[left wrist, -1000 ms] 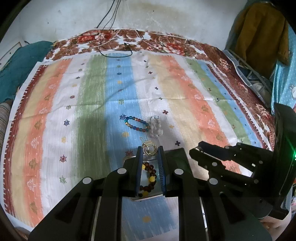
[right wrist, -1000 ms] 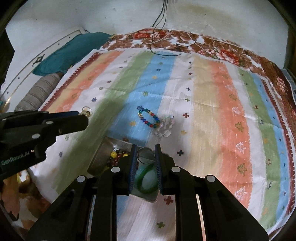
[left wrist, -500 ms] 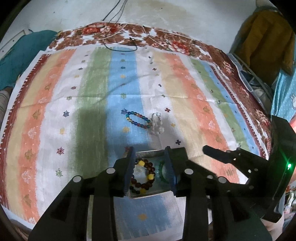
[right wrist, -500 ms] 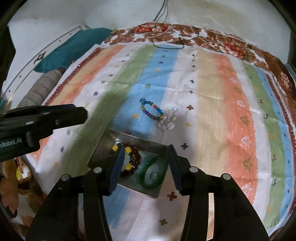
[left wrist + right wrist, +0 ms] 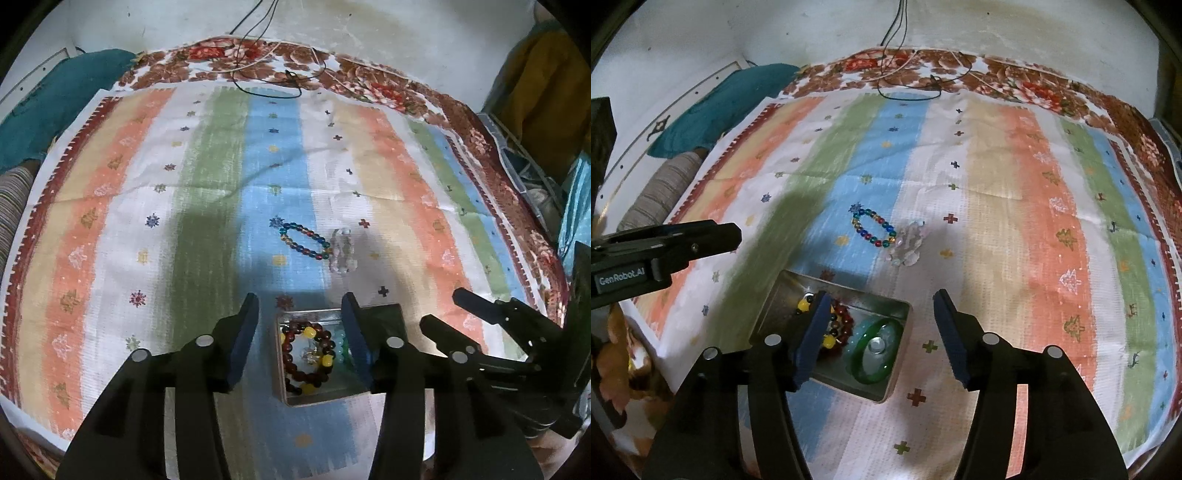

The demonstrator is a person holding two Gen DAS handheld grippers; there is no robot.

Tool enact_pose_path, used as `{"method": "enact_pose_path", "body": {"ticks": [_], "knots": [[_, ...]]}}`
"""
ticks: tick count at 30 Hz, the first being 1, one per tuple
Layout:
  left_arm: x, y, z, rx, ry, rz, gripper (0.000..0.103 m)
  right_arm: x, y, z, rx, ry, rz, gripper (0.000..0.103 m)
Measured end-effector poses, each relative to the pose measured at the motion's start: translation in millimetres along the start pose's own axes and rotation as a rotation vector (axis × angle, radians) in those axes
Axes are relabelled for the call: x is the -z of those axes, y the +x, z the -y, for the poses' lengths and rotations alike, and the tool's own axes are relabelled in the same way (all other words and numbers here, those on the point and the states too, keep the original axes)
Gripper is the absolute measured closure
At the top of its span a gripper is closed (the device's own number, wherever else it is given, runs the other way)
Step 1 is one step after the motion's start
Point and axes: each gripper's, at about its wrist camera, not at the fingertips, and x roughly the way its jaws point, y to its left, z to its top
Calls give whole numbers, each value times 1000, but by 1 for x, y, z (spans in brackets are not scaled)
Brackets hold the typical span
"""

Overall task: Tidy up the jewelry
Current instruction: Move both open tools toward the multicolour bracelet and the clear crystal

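On the bed's striped cloth (image 5: 997, 206), the left tool (image 5: 299, 332) hangs with its jaws spread and empty above the shallow rectangular metal tin (image 5: 827, 384). Inside the tin lie a dark red and yellow bead bracelet (image 5: 304, 356) and, beside it to the right, a green jade-like bangle (image 5: 873, 350). Farther up the cloth, apart from the tin, a multicoloured glass bead bracelet (image 5: 873, 229) touches a clear crystal bead bracelet (image 5: 908, 247) on its right. The right tool (image 5: 881, 321) is also wide open, gripping nothing. The next pick is probably one of those two loose bracelets: close on one strand only, approaching from its free side so the neighbour is not dragged along.
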Motion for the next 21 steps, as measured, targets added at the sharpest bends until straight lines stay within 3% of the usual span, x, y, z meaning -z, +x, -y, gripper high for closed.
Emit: {"method": "enact_pose_path", "body": {"ticks": [11, 21], "knots": [[-11, 16, -3, -55, 1, 16, 49, -12, 13, 21, 30, 53, -25, 35], [-23, 48, -9, -74, 18, -31, 44, -24, 39, 35, 69, 74, -59, 28]]}}
